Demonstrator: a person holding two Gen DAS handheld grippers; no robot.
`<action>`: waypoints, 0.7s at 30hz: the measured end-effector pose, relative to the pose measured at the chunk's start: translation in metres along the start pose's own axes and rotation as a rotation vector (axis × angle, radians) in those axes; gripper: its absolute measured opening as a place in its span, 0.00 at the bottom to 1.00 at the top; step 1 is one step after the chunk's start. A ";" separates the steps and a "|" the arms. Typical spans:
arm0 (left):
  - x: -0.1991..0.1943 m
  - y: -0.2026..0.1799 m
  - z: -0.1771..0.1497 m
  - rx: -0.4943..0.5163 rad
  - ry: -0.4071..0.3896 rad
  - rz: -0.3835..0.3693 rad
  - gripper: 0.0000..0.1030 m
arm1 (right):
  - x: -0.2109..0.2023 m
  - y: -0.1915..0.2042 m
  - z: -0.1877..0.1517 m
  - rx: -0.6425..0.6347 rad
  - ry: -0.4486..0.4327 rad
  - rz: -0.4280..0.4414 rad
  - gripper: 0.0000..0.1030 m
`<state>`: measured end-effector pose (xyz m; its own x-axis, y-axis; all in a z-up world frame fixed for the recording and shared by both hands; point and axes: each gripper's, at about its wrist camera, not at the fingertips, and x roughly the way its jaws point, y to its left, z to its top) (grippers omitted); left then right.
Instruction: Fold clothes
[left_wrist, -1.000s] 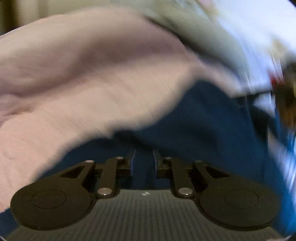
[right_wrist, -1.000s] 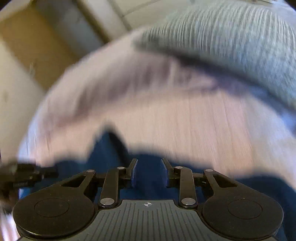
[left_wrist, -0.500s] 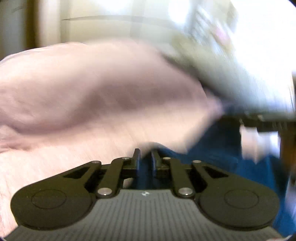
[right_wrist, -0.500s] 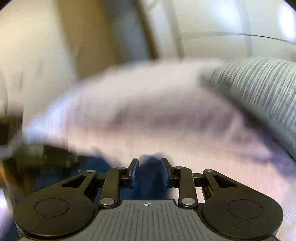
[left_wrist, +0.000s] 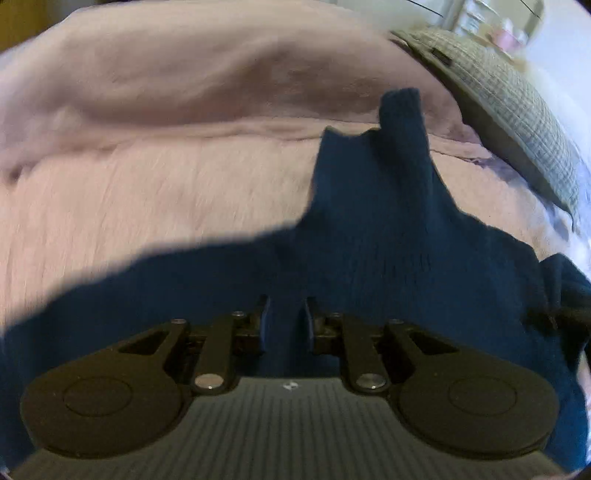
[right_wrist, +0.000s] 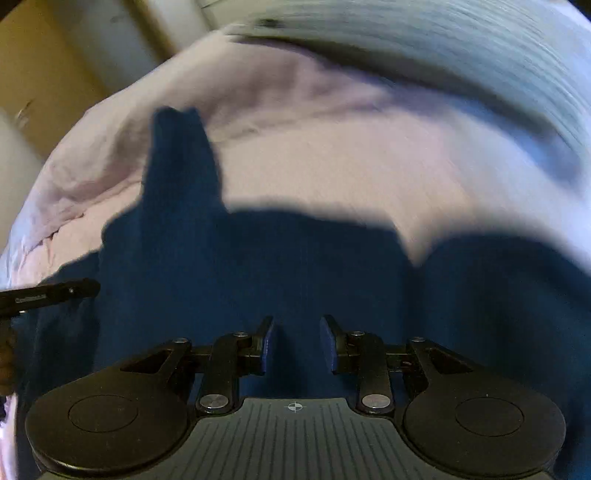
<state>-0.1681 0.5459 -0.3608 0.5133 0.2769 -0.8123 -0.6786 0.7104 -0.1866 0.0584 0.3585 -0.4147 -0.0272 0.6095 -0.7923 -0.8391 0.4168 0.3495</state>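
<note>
A dark blue knitted sweater (left_wrist: 369, 229) lies spread over a pale pink bed cover (left_wrist: 166, 184). One sleeve (left_wrist: 400, 122) stretches away toward the far side. My left gripper (left_wrist: 284, 317) is shut on the sweater's near edge, with blue cloth filling the narrow gap between its pads. In the right wrist view the same sweater (right_wrist: 258, 258) covers the lower half, its sleeve (right_wrist: 177, 155) pointing up left. My right gripper (right_wrist: 297, 339) holds a thicker fold of the near edge between its pads. The left gripper's black finger (right_wrist: 48, 293) shows at the left edge.
A grey checked pillow (left_wrist: 517, 122) lies at the far right of the bed, seen blurred as grey ribbed cloth (right_wrist: 461, 55) in the right wrist view. The pink cover (right_wrist: 351, 158) is rumpled beyond the sweater. A wall and brown furniture (right_wrist: 44, 74) stand past the bed's left side.
Both hands swung over the bed with the sweater. It now reaches further across the cover, and a sleeve lies stretched out ahead that was not in sight before.
</note>
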 end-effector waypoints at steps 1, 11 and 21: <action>-0.008 -0.001 -0.008 -0.014 0.002 -0.002 0.13 | -0.018 -0.007 -0.018 0.035 -0.007 0.007 0.29; -0.054 -0.049 -0.048 -0.072 0.115 -0.063 0.14 | -0.195 -0.115 -0.172 0.650 -0.082 -0.228 0.30; -0.100 -0.077 -0.069 -0.138 0.065 -0.077 0.15 | -0.196 -0.191 -0.189 1.012 -0.270 -0.107 0.18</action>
<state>-0.2036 0.4191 -0.3033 0.5342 0.1796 -0.8261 -0.7068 0.6309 -0.3200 0.1211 0.0317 -0.4203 0.2467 0.6145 -0.7493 0.0184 0.7701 0.6376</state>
